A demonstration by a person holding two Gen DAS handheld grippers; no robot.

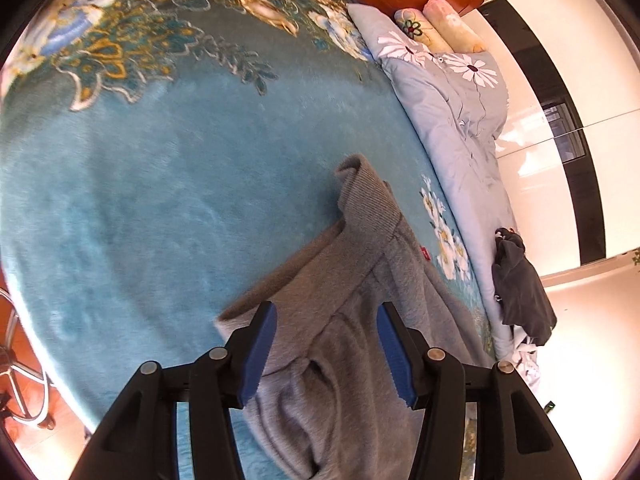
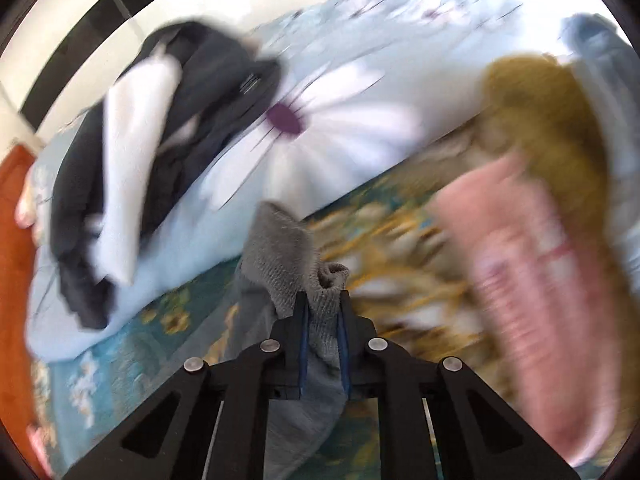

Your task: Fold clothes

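Note:
A grey knit sweater (image 1: 344, 312) lies on the blue floral bedspread (image 1: 160, 184), its ribbed cuff or hem pointing away from me. My left gripper (image 1: 326, 316) is open, its blue pads on either side of the sweater's cloth just above it. In the right wrist view my right gripper (image 2: 323, 300) is shut on a ribbed grey edge of the sweater (image 2: 288, 248) and holds it lifted over the bedspread (image 2: 168, 320). That view is blurred by motion.
A pale blue quilt with white daisies (image 1: 460, 120) lies along the bed's far side with a dark garment (image 1: 520, 292) on it. The right view shows the quilt (image 2: 340, 120), dark and white clothes (image 2: 140, 152), and pink (image 2: 532, 300) and mustard (image 2: 552, 120) garments.

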